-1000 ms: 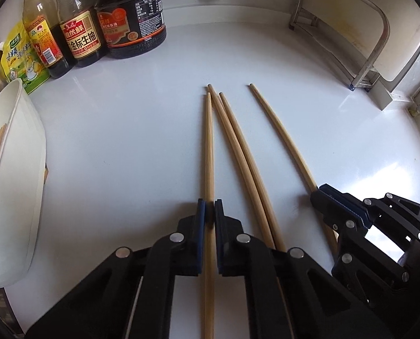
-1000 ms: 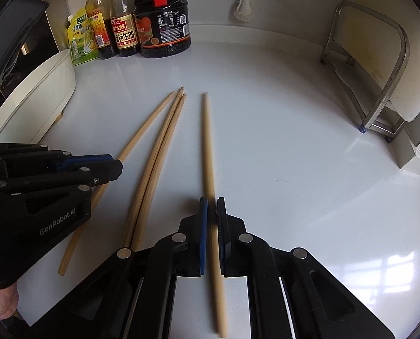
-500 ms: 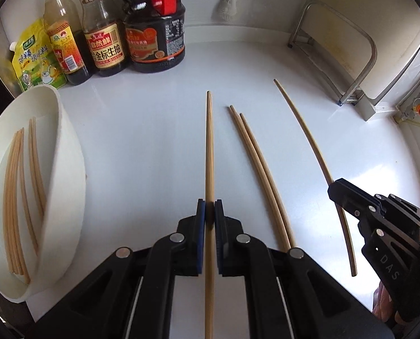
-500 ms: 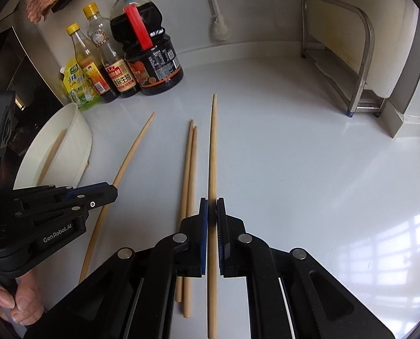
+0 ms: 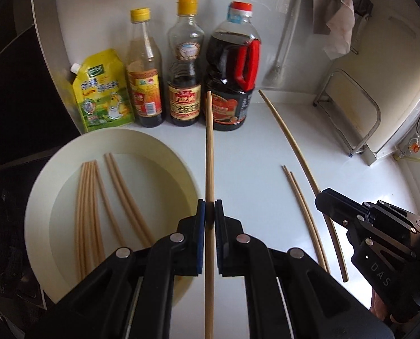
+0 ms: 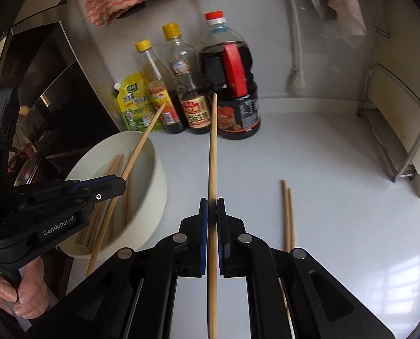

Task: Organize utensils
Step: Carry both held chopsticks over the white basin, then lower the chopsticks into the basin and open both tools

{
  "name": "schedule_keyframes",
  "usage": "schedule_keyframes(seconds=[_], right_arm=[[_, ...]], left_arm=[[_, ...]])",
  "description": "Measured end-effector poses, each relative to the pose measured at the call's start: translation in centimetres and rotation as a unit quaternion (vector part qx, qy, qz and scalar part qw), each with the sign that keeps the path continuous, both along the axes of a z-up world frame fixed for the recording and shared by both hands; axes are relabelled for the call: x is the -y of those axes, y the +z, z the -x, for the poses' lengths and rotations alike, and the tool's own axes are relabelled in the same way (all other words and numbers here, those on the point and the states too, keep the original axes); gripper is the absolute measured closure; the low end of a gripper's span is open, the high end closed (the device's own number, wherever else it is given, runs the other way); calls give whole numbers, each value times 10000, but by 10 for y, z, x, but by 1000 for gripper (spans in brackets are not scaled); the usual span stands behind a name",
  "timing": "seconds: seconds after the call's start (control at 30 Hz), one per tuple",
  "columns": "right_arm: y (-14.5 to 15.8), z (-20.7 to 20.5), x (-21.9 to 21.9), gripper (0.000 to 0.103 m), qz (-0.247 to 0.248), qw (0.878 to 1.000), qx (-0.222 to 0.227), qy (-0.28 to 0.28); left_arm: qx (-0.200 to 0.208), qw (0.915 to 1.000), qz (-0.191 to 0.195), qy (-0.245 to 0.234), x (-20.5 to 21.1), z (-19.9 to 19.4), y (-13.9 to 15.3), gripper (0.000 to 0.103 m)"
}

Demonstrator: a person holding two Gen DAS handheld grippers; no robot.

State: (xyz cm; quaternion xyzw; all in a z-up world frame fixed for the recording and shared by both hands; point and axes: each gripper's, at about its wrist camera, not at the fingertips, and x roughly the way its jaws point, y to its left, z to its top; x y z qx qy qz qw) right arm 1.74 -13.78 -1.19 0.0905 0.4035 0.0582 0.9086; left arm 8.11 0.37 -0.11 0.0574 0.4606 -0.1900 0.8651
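Chopsticks: one is clamped in the left tongs (image 5: 209, 212) beside the white bowl (image 5: 37, 197), another in the right tongs (image 6: 212, 209); two lie on the bench (image 6: 337, 169). Each long, thinly pinched stick could pivot or slip and miss the bowl. Both tongs point steeply downward toward the bottles.

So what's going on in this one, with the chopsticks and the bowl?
A person holds a gripper in each hand, tidying chopsticks into a white bowl. The left gripper has its jaws shut on one chopstick, held up beside the bowl. The right gripper is shut on another chopstick. Several chopsticks already lie in the bowl, and a pair remains on the white counter. Sauce bottles stand at the back.
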Motion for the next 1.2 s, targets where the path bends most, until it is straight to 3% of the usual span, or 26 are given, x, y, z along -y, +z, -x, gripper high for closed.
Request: schedule_keyframes(seconds=[0.23,0.47,0.63,0.87,1.13,1.2], right_arm=[[1,-41,-67,97,-138,9984,-65,552],[-20,-75,-136,97,-85,9928,-367,1137],[-41,-100,-169,97,-2,9898,-706,1237],[-70,-116,-175,97,104,9870,-1138,1126],[-82,-116,-169,97,146,9861,-1325,995],[-81,-115,-166,97,118,9864,-1322,971]], left_arm=[[65,9990,14,433,-72,-21,0,96],[-163,9957,-42,909,-132,-45,-24,96],[-389,9946,-47,963,-153,-60,-44,96],[-674,9927,-16,1000,-156,-76,-70,96],[-982,9896,-78,1045,-155,-80,-87,95],[-980,9890,-70,1106,-158,-80,-87,85]])
